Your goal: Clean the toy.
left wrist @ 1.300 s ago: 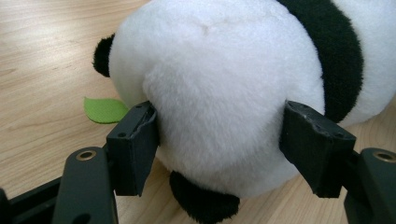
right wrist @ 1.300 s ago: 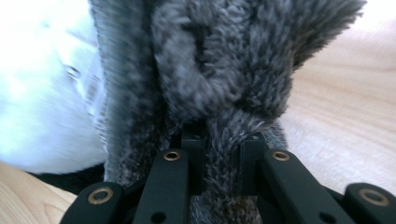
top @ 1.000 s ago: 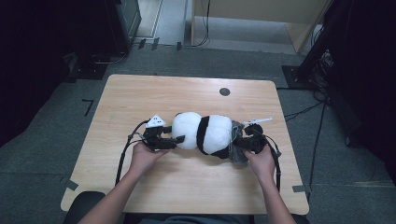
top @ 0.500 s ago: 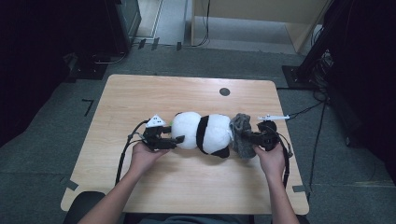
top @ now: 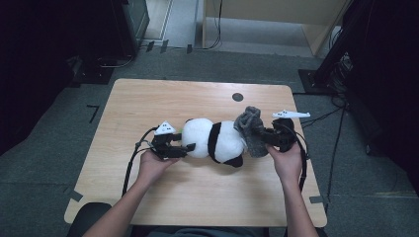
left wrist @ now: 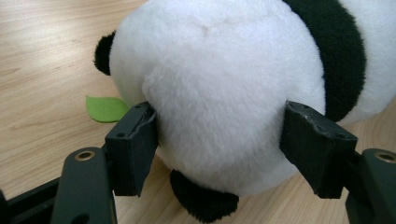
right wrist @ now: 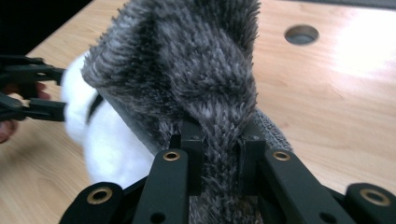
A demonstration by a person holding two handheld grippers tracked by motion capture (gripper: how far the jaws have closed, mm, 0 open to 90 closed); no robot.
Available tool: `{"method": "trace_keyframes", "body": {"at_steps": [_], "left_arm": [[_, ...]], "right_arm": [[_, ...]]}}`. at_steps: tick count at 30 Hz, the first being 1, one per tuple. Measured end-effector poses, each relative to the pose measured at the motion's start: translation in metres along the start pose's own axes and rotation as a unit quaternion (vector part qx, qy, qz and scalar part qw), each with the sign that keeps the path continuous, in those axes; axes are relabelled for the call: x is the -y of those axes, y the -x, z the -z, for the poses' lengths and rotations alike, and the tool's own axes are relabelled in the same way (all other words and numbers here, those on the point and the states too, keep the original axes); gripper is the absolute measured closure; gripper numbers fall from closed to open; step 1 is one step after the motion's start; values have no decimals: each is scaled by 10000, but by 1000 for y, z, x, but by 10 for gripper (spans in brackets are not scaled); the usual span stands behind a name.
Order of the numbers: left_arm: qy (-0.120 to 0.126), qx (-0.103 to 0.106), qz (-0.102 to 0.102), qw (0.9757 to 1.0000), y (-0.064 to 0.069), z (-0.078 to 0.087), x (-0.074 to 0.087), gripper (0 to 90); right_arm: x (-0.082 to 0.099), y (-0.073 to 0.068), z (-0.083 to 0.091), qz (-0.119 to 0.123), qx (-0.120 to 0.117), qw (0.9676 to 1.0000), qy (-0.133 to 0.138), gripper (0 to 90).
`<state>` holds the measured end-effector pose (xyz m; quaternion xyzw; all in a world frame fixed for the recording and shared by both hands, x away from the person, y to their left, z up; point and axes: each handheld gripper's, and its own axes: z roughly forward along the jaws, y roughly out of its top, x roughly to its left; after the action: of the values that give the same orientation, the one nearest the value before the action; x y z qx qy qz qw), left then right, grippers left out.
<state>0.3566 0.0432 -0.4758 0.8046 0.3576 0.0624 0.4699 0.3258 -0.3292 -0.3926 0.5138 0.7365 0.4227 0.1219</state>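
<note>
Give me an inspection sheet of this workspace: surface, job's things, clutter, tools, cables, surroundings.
Surface: wooden table, with a round hole near the far edge.
Job's things: plush panda lying on its side at mid-table; grey fuzzy cloth bunched up at its right end.
Clutter: green leaf flat on the table beside the panda.
Tools: left tool clamps the panda's white end between both pads; right tool is shut on a fold of the cloth.
Cables: a black cable trails from the left tool, another from the right.
Surroundings: grey floor, dark equipment and loose cables beyond the table.
</note>
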Motion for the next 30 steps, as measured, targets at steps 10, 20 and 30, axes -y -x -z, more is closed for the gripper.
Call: {"method": "trace_keyframes", "body": {"at_steps": [10, 20, 30], "left_arm": [[-5, 5, -20, 10000, 0, 0, 0, 294], [53, 30, -10, 10000, 1, -1, 0, 296], [67, 40, 15, 10000, 1, -2, 0, 296]], "right_arm": [[-1, -12, -18, 184, -112, 9996, -164, 783], [16, -3, -23, 99, -84, 9997, -188, 784], [36, 8, -30, -142, -39, 9989, -452, 784]]}}
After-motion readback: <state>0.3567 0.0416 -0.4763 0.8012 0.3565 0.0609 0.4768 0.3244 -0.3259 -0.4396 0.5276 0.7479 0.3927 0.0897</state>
